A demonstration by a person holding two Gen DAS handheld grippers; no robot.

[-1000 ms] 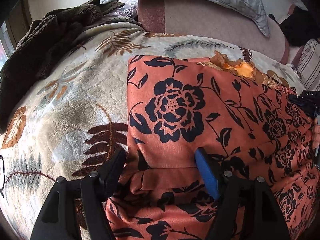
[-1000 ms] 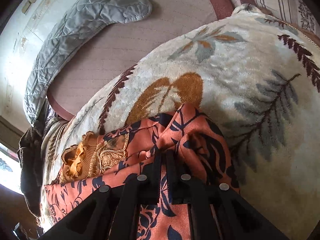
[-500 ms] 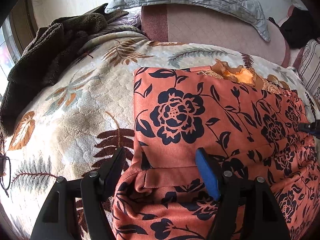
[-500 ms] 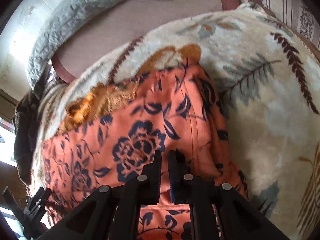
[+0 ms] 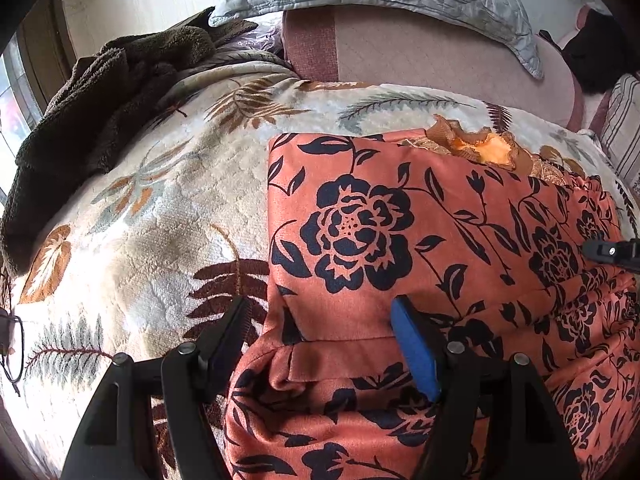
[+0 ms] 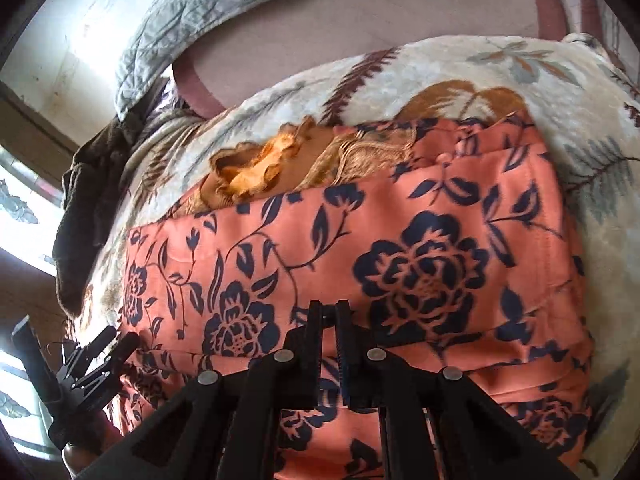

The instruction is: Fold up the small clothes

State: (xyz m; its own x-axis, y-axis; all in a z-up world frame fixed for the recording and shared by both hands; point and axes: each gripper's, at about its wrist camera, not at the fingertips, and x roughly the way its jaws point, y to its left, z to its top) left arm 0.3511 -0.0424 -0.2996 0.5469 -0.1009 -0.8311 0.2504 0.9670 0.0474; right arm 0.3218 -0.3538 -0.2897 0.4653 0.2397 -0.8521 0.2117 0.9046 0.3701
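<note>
Risk: right fingers (image 6: 329,312) pinched shut, apparently empty, could snag and drag the dress (image 5: 400,240) fold; left fingers (image 5: 320,332) wide, straddling near hem, holding nothing.

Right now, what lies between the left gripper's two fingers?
A bunched fold of the orange flowered garment lies between the left gripper's wide-open fingers, with no pad pressing it, in the left wrist view.

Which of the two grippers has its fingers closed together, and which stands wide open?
The right gripper is shut, fingers together above the orange floral garment. The left gripper stands wide open, straddling the garment's folded edge.
</note>
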